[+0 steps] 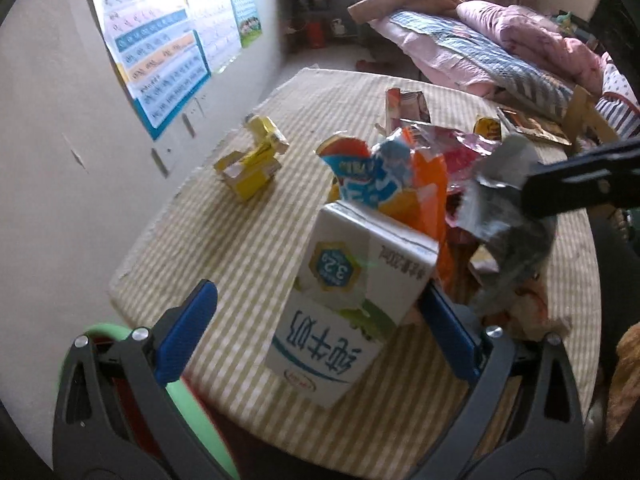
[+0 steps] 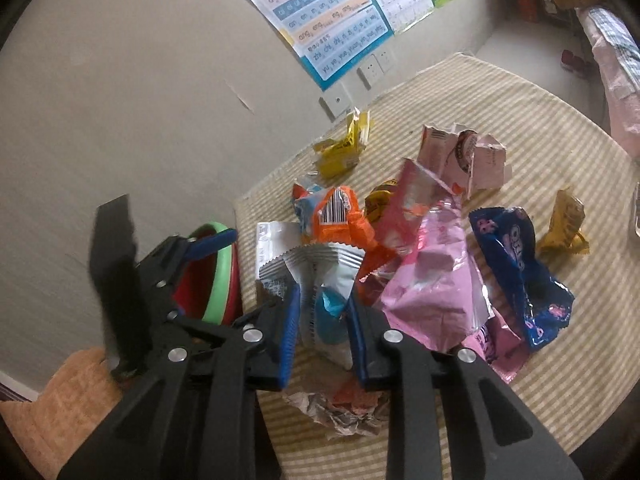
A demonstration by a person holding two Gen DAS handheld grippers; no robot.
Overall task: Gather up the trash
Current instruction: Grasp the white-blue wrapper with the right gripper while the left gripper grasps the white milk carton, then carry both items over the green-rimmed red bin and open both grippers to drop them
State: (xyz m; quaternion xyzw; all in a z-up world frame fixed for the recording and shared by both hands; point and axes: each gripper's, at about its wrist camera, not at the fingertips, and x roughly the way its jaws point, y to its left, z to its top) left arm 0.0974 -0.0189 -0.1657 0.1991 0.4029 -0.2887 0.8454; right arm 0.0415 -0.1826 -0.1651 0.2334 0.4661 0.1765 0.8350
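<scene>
My left gripper (image 1: pixel 320 328) is open around a white milk carton (image 1: pixel 352 300) that stands on the striped tablecloth (image 1: pixel 240 248); its fingers are apart from the carton's left side. My right gripper (image 2: pixel 322 328) is shut on a white and silver snack wrapper (image 2: pixel 316 276) and holds it above the table; the wrapper also shows in the left wrist view (image 1: pixel 504 216). An orange and blue wrapper (image 2: pixel 336 216), a pink foil bag (image 2: pixel 432 264), a dark blue bag (image 2: pixel 516 264) and a crumpled paper (image 2: pixel 340 412) lie in a pile.
A red bin with a green rim (image 2: pixel 216 280) stands below the table's left edge, by the wall. Yellow crushed cartons (image 1: pixel 252 160) lie further back, a yellow wrapper (image 2: pixel 564 224) at the right. A bed (image 1: pixel 500 48) is beyond the table.
</scene>
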